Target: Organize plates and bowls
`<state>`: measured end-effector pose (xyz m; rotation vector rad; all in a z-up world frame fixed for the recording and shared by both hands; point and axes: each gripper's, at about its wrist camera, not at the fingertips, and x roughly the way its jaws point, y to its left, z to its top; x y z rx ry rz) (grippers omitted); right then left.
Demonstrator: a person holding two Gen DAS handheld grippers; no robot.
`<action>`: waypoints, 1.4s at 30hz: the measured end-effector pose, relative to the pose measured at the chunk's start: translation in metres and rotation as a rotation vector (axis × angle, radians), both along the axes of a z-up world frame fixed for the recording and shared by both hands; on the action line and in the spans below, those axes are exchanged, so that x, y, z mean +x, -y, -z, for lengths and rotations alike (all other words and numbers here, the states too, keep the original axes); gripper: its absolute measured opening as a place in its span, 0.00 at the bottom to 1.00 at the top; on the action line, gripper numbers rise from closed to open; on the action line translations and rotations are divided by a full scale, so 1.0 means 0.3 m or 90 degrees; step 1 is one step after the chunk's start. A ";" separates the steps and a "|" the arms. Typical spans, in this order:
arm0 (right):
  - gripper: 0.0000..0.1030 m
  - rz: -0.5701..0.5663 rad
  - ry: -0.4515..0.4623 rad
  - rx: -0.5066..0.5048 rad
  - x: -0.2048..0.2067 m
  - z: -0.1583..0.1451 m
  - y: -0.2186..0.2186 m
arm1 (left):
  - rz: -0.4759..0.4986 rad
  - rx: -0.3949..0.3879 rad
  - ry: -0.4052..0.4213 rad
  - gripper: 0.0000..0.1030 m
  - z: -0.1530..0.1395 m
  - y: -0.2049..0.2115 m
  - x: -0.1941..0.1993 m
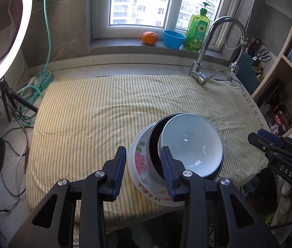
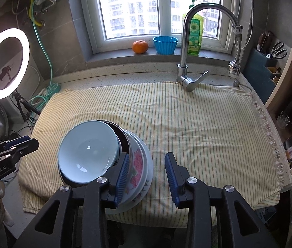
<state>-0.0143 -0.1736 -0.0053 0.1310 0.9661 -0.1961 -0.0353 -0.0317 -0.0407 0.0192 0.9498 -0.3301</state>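
Observation:
A stack of dishes sits on the striped cloth (image 1: 96,124) near its front edge. On top is a pale blue bowl (image 1: 191,142) (image 2: 88,146), tilted inside a dark bowl (image 1: 153,144) (image 2: 123,142), which rests on a floral plate (image 1: 139,161) (image 2: 137,165) over a white plate (image 2: 149,165). My left gripper (image 1: 143,155) is open over the stack's left rim, pads clear of the plate edge between them. My right gripper (image 2: 147,155) is open over the right rim. Each gripper also shows in the other's view: the right gripper (image 1: 270,142) and the left gripper (image 2: 19,144).
A chrome faucet (image 1: 208,47) rises at the cloth's back right. On the window sill stand an orange (image 1: 149,37), a blue cup (image 1: 174,39) and a green soap bottle (image 1: 197,31). A ring light (image 1: 5,31) and cables sit at the left, shelves (image 1: 286,95) at the right.

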 end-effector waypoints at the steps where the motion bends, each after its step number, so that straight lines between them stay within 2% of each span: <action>1: 0.32 0.005 0.005 -0.003 -0.007 -0.003 -0.001 | -0.003 0.002 0.004 0.39 -0.002 -0.002 -0.003; 3: 0.34 0.012 0.015 -0.013 -0.019 -0.008 -0.004 | -0.009 0.007 0.008 0.42 -0.002 -0.006 -0.007; 4: 0.40 0.014 0.019 -0.023 -0.025 -0.011 -0.009 | -0.010 0.009 0.008 0.43 -0.001 -0.007 -0.011; 5: 0.49 0.016 0.025 -0.032 -0.032 -0.015 -0.014 | -0.011 0.011 0.007 0.44 0.001 -0.008 -0.014; 7: 0.55 0.024 0.042 -0.043 -0.049 -0.026 -0.023 | -0.011 0.015 0.010 0.52 0.002 -0.010 -0.025; 9: 0.56 0.031 0.051 -0.049 -0.061 -0.037 -0.031 | -0.009 0.019 0.012 0.60 0.001 -0.010 -0.034; 11: 0.61 0.034 0.060 -0.054 -0.072 -0.046 -0.041 | -0.009 0.020 0.018 0.60 -0.003 -0.014 -0.045; 13: 0.64 0.035 0.069 -0.058 -0.080 -0.054 -0.051 | -0.009 0.021 0.019 0.70 -0.004 -0.018 -0.053; 17: 0.69 0.031 0.075 -0.068 -0.093 -0.059 -0.070 | -0.009 0.024 0.024 0.71 -0.009 -0.021 -0.068; 19: 0.71 0.033 0.076 -0.065 -0.098 -0.058 -0.072 | -0.007 0.022 0.027 0.75 -0.014 -0.020 -0.073; 25: 0.71 0.039 0.078 -0.060 -0.102 -0.061 -0.069 | -0.009 0.020 0.041 0.76 -0.034 -0.023 -0.081; 42: 0.73 0.041 0.074 -0.063 -0.104 -0.059 -0.059 | 0.000 0.019 0.032 0.76 -0.022 -0.003 -0.086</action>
